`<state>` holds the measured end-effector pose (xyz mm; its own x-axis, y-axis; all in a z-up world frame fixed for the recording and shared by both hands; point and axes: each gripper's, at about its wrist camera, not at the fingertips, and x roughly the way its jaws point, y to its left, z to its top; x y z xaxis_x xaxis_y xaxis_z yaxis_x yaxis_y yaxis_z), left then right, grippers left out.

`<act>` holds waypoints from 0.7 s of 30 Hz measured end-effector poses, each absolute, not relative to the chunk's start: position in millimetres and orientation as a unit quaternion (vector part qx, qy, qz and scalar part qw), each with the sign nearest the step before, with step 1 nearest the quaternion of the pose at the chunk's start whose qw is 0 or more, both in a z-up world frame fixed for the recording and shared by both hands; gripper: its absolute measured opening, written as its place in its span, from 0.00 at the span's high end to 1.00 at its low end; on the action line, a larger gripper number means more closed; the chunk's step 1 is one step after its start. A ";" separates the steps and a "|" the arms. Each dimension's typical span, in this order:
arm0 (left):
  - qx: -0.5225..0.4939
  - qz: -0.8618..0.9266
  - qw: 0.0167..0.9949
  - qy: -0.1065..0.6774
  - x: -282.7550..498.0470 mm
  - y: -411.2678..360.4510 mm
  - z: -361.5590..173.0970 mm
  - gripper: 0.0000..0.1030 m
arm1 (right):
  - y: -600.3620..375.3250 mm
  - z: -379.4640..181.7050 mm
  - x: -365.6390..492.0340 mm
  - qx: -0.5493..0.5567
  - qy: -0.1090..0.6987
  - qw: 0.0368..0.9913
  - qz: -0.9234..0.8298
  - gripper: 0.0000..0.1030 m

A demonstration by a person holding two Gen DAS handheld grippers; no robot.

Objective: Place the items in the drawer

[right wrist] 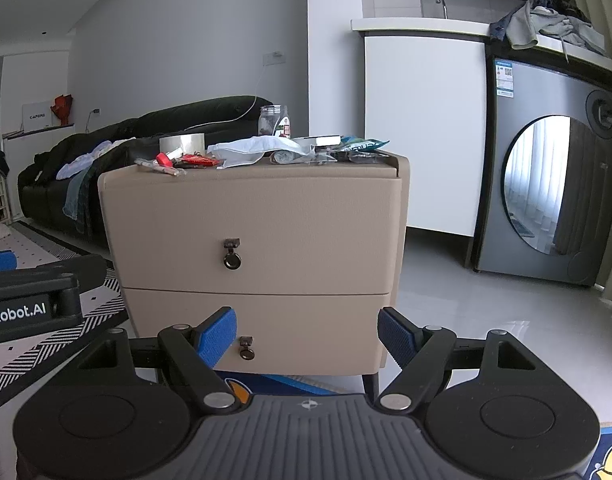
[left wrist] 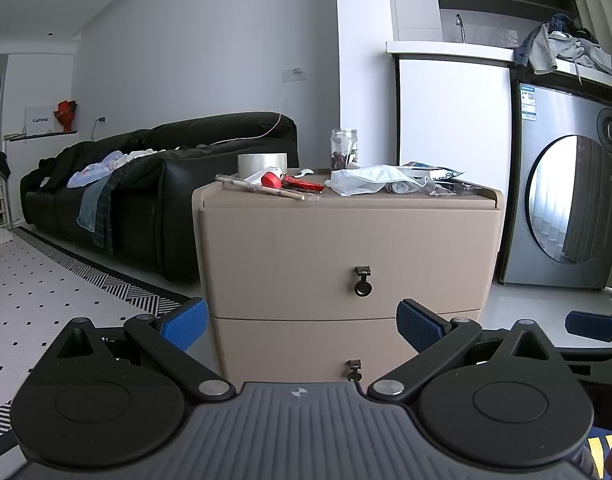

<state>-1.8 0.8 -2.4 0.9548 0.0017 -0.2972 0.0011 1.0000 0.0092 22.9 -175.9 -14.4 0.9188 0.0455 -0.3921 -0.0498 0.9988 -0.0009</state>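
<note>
clutter is sitting on the cabinet (right wrist: pixel 249 216) top (tape roll (right wrist: pixel 182 143) near the left edge); both drawers (right wrist: pixel 257 332) are staying shut, left gripper (left wrist: pixel 301 326) and right gripper (right wrist: pixel 308 336) gaping empty.

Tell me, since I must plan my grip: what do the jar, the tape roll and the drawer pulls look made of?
Jar: clear glass or plastic, contents visible through it. Tape roll: glossy translucent plastic film. Drawer pulls: dark metal by their sheen, probably.

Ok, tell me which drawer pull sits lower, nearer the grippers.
The bottom drawer's ring pull, right by the right gripper and its left pad. The top drawer's pull hangs well above. Both drawers are shut.
</note>
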 end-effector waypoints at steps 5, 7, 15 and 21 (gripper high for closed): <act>0.004 0.000 0.989 0.149 -0.9 2.0 -4.6 0.00 | -175.2 -13.8 23.0 -0.007 0.197 0.980 0.024 0.21; 0.003 0.000 0.989 0.149 -0.4 2.1 -4.2 0.00 | -175.6 -13.2 23.2 -0.006 0.196 0.980 0.024 0.21; 0.004 -0.003 0.989 0.148 1.9 1.1 -2.9 0.00 | -176.3 -12.3 25.0 -0.001 0.193 0.981 0.021 0.21; 0.003 -0.002 0.989 0.147 2.7 1.9 -1.7 0.00 | -175.3 -12.0 27.0 0.002 0.191 0.981 0.022 0.22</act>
